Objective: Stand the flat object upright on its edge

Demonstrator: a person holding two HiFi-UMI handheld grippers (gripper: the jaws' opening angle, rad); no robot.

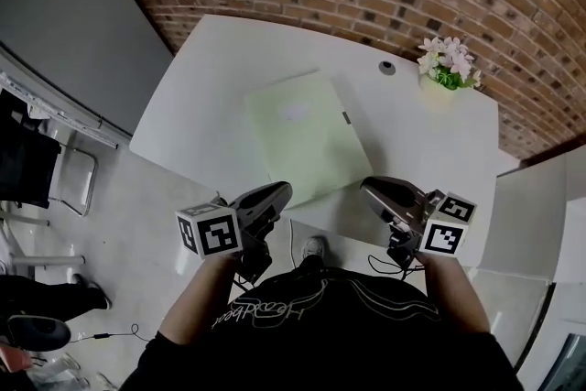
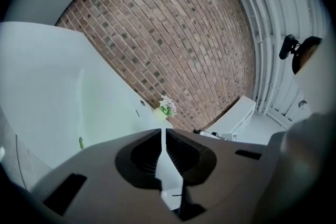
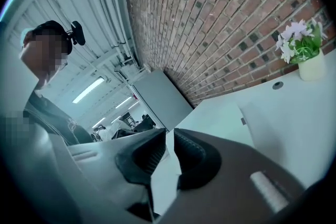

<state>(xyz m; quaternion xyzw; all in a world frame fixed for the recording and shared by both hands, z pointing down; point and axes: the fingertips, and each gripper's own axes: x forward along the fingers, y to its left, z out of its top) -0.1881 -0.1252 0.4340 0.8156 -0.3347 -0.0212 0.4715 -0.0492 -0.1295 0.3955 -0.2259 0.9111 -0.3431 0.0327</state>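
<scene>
**Fingers.** The left gripper's fingers [image 2: 142,157] are closed tip to tip with nothing between them. The right gripper's fingers [image 3: 191,157] stand a narrow slit apart, also empty. Neither holds anything.

**Position.** In the head view the left gripper [image 1: 284,190] and the right gripper [image 1: 368,186] sit at the near edge of the white desk [image 1: 201,105], both pointing toward it. The pale green flat folder [image 1: 307,137] lies flat on the desk between them. Its near edge is close to the desk's front edge. The left tips are just beside its near-left corner; I cannot tell whether they touch it.

**Step in hand.** I judge this to be the approach: the folder has not been raised and nothing is gripped.

**Next move.** The closed left fingers would have to open. One pair then needs to take a long edge and tip the folder up, while the other steadies it so it does not slide or fall back.

**Surroundings.** A potted white flower [image 1: 447,73] stands at the far corner, well apart from the folder.

**Writing.** There is script lettering on my dark shirt [image 1: 275,314], which is not reliably legible. No label can be seen on the folder.
</scene>
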